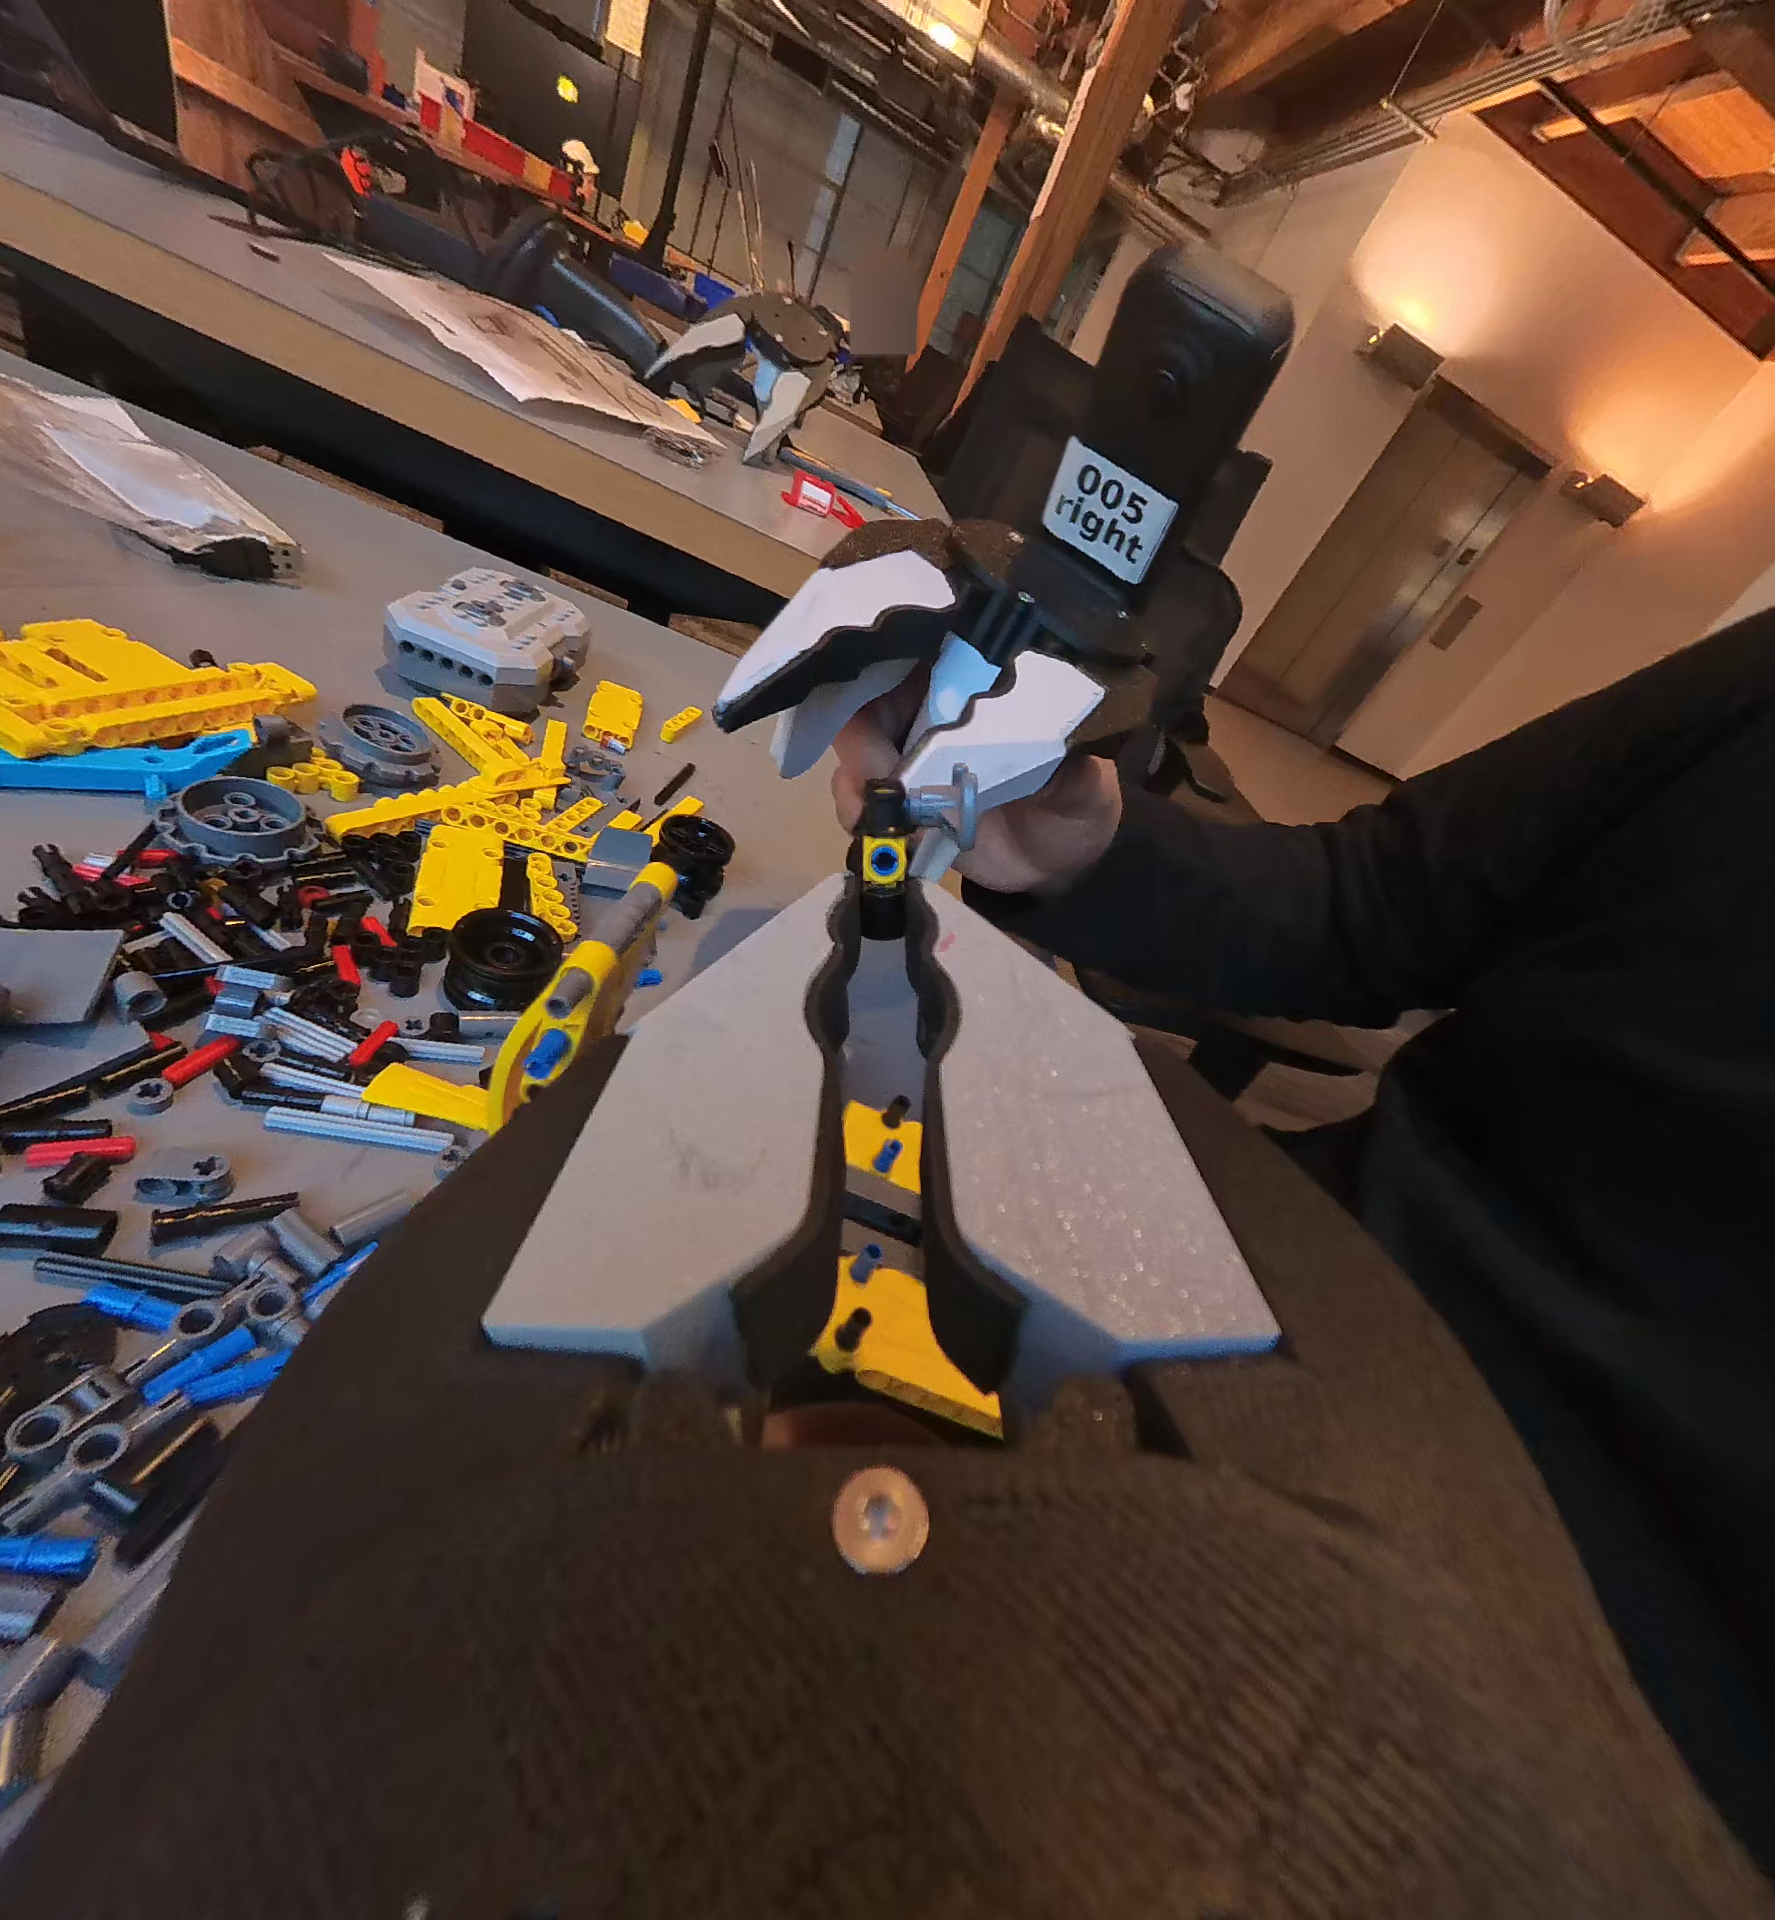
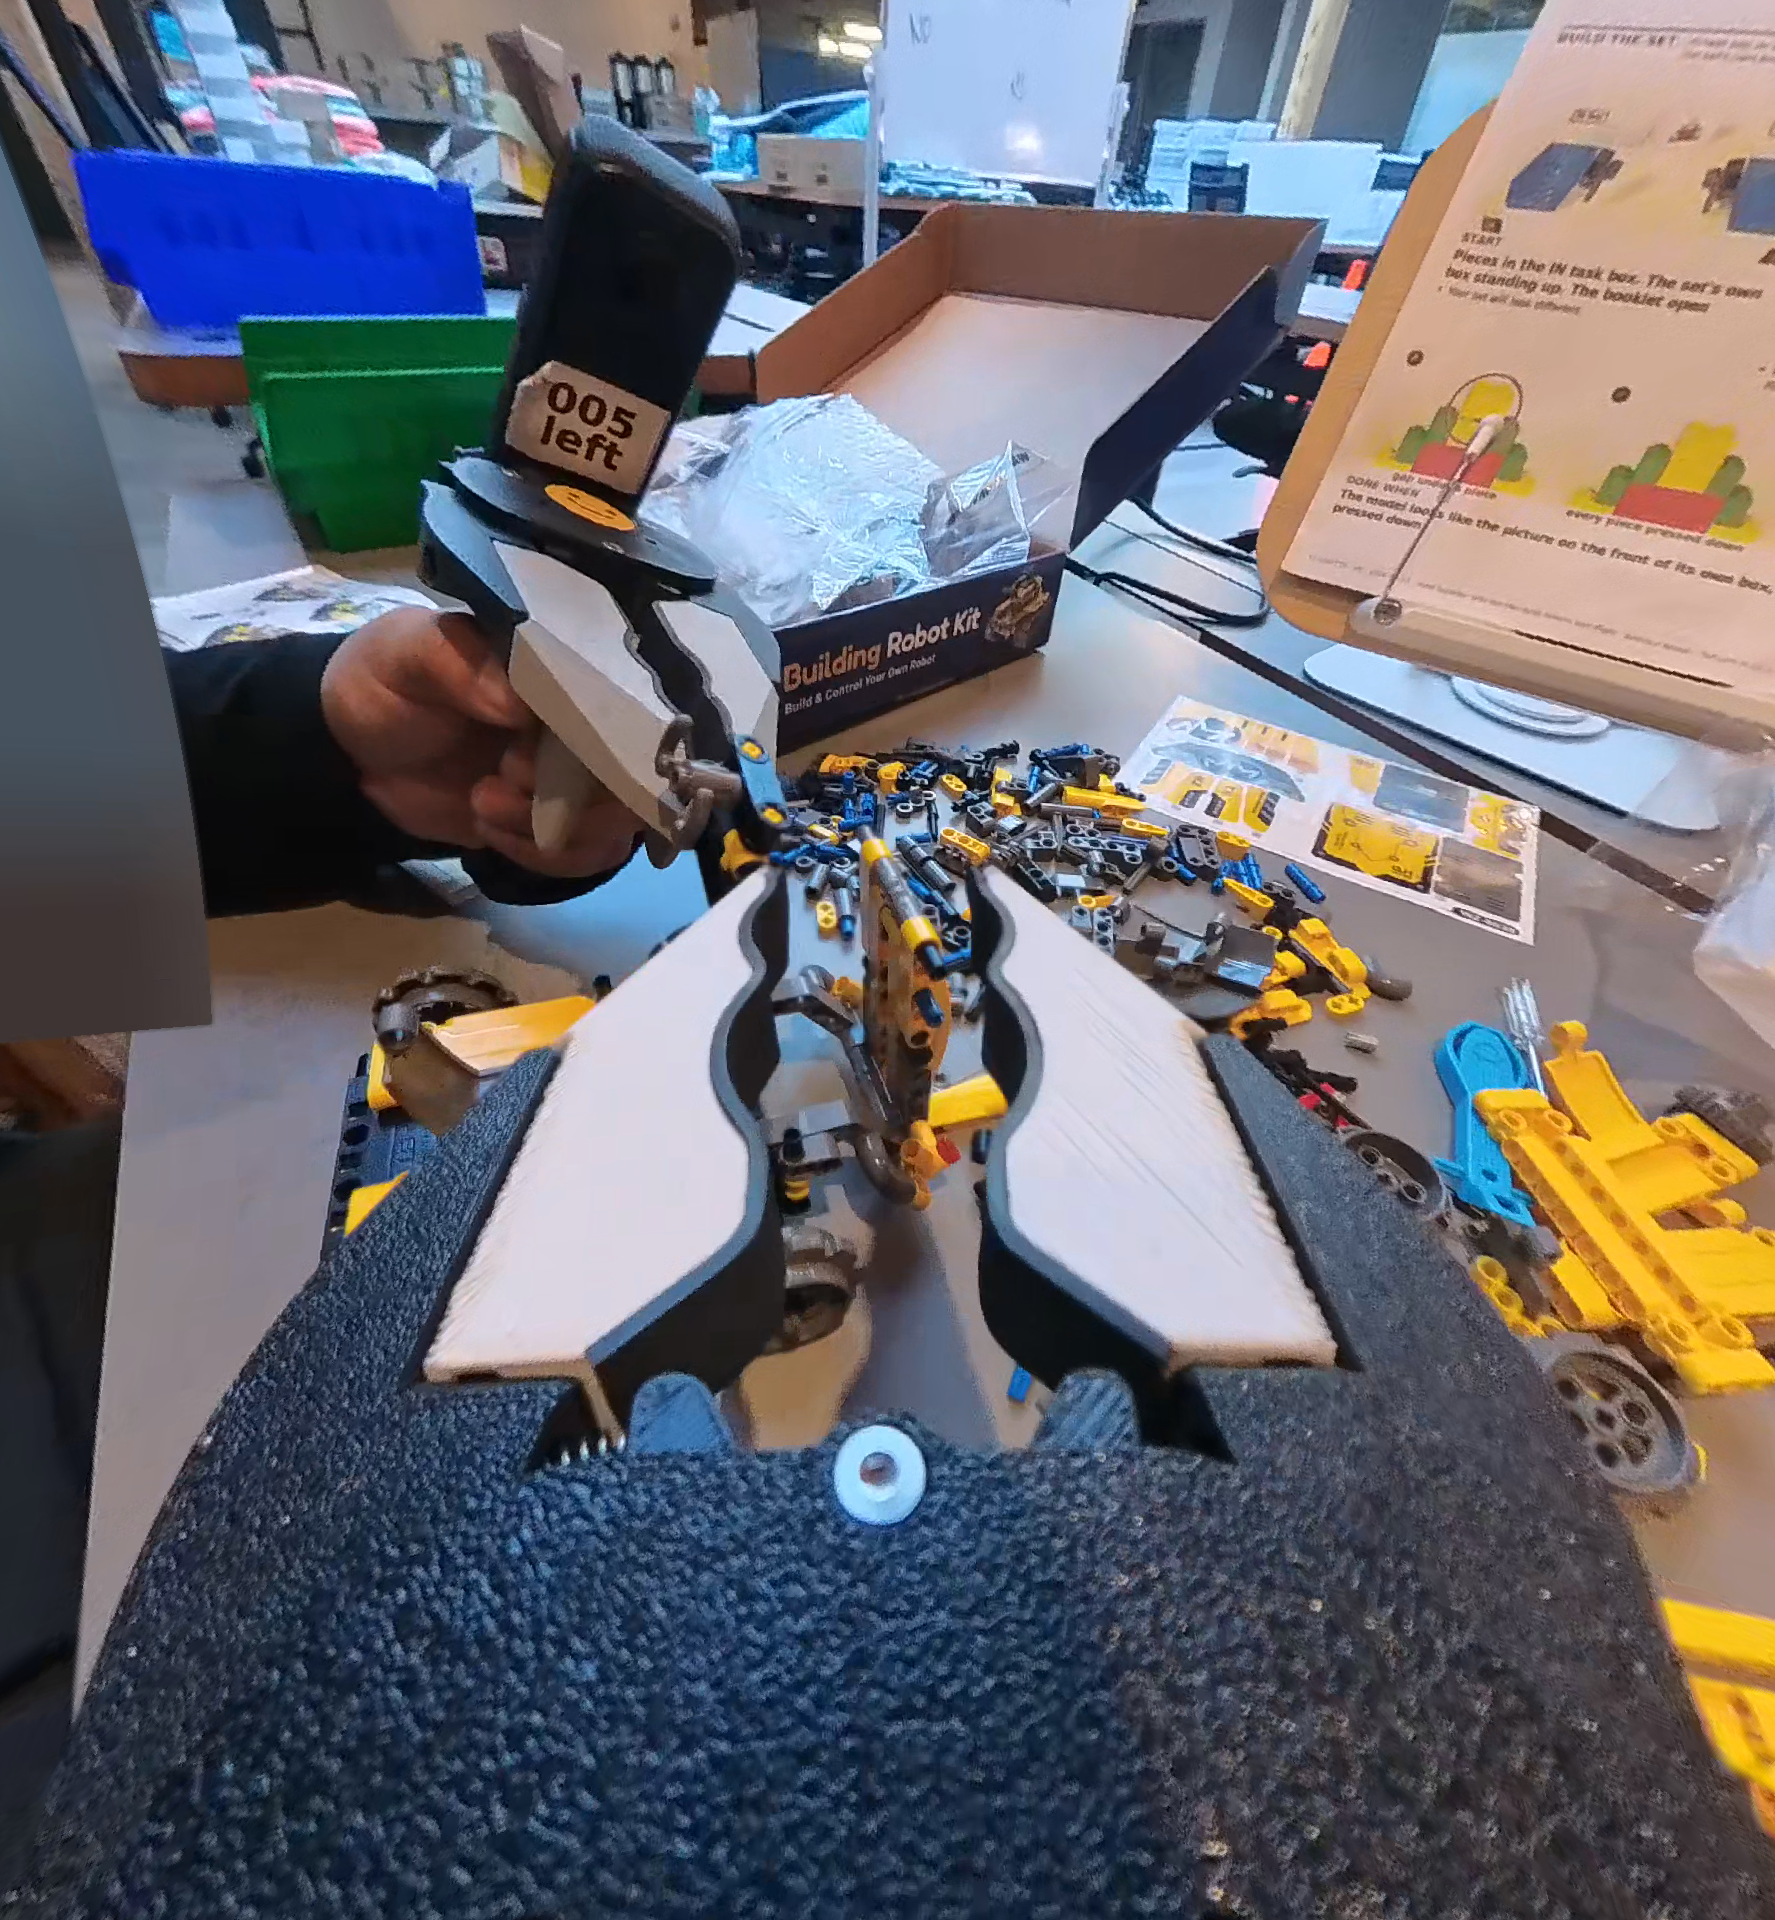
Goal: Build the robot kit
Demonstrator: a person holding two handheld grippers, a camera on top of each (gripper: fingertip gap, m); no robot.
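currently, the left gripper (image 1: 883,883) has its jaws pressed together on a small black-and-yellow part (image 1: 879,860) with a blue pin, held in the air above the bench (image 1: 52,582). 1 grey connector (image 1: 940,808) sticks out sideways from that part. the right gripper (image 2: 875,883) has its jaws spread and grips nothing; its tips are near the held part, contact cannot be told. below both, a pile of loose pieces (image 1: 363,935) in yellow, black, grey, blue and red covers the middle of the bench. a half-built yellow model (image 2: 1631,1226) lies near the bench's right edge. an open kit box (image 2: 966,416) with crumpled clear bags (image 2: 841,499) sits toward the far edge, a sticker sheet (image 2: 1330,810) in front of it.
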